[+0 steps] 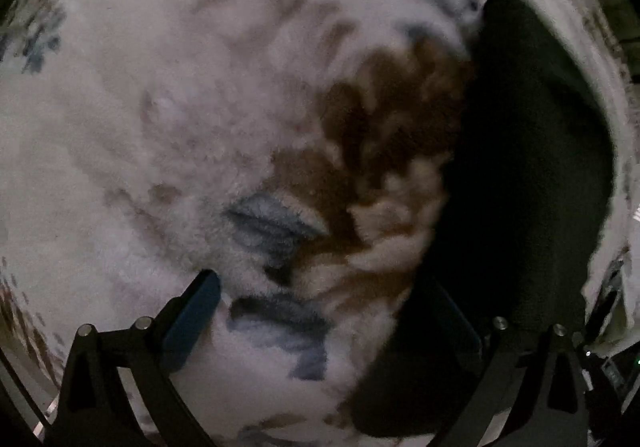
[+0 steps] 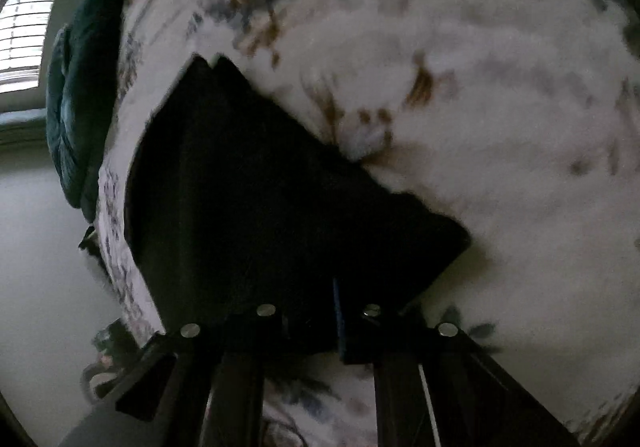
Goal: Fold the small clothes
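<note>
Pinching the black folded cloth garment (image 2: pixel 256 207) in the closed right gripper (image 2: pixel 320 311) — left gripper (image 1: pixel 320 311) wide open over the white fluffy floral blanket (image 1: pixel 160 127).

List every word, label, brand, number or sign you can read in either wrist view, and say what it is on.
None: no legible text in either view.
Black garment: no tag, print or logo shows; dark and blurred.
Fluffy white blanket: only blue and brown blotches, a pattern, not lettering.
Teal cushion: no label visible.
Left hand-held gripper and right hand-held gripper: no markings readable.
</note>
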A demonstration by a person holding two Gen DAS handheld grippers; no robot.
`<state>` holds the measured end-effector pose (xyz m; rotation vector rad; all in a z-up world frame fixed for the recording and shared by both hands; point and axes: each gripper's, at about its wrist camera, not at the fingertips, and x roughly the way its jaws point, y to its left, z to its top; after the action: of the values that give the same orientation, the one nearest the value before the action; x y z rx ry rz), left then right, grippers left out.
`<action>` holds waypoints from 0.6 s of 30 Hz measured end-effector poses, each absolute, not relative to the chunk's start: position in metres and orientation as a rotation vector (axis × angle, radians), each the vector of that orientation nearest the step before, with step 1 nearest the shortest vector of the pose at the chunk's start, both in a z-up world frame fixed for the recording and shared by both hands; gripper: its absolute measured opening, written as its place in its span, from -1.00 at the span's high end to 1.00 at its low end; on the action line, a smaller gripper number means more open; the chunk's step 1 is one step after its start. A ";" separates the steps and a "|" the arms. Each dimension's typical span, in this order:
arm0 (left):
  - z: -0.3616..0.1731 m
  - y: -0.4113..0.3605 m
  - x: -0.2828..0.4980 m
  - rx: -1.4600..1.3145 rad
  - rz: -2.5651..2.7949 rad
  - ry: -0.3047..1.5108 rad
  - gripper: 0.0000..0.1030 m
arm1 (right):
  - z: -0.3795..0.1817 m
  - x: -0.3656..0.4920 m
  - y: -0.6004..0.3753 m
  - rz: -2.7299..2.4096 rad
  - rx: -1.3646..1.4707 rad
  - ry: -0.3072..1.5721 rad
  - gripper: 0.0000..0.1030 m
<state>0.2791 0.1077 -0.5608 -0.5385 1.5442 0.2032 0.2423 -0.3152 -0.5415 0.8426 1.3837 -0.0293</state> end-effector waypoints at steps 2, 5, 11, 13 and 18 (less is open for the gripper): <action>-0.543 0.107 0.281 -0.496 0.183 1.486 -0.98 | -0.525 0.236 -0.314 -0.041 0.787 1.337 0.80; -0.526 0.108 0.284 -0.510 0.146 1.437 -0.98 | -0.499 0.227 -0.315 -0.061 0.709 1.289 0.81; -0.522 0.096 0.325 -0.516 0.075 1.397 -0.98 | -0.536 0.227 -0.341 -0.136 0.740 1.407 0.82; -0.527 0.089 0.351 -0.516 0.058 1.385 -0.98 | -0.549 0.237 -0.341 -0.112 0.718 1.474 0.69; -0.549 0.073 0.406 -0.490 0.003 1.356 -0.89 | -0.527 0.263 -0.354 -0.151 0.612 1.467 0.19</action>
<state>0.4065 0.0728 -0.5485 -0.4896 1.3562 0.0032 0.2632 -0.3542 -0.5271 0.6121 1.4673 -0.1505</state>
